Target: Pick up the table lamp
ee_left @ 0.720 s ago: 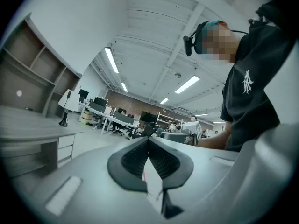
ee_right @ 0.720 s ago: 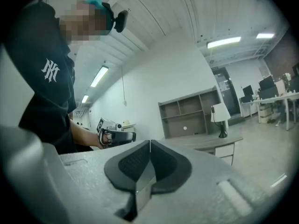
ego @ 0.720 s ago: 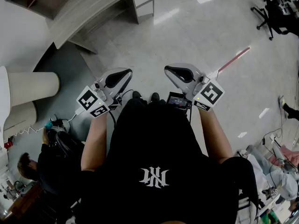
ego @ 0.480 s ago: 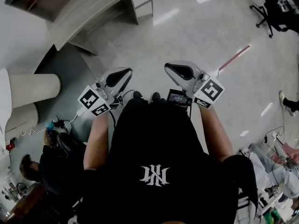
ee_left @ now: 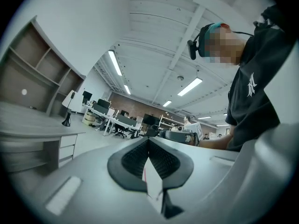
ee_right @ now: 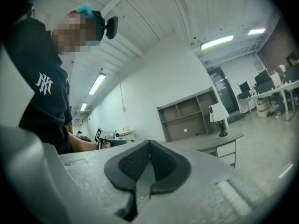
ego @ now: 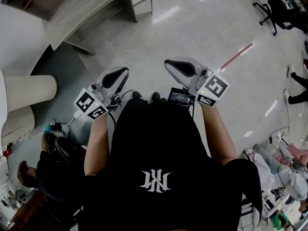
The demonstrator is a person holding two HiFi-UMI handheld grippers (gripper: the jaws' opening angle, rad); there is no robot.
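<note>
L claw (ego: 126, 71) + R claw (ego: 167, 62): jaws together, empty, both drifted twd 10 o'clock in head view | table lamp (ee_right: 218, 112) well off at 2 o'clock on surface (ee_right: 201, 142) | approach prob. pending

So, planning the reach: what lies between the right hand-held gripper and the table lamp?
In the right gripper view, only bare grey desk top lies between the right hand-held gripper and the table lamp.

Table lamp (ee_right: 218, 112) small, details indistinct
</note>
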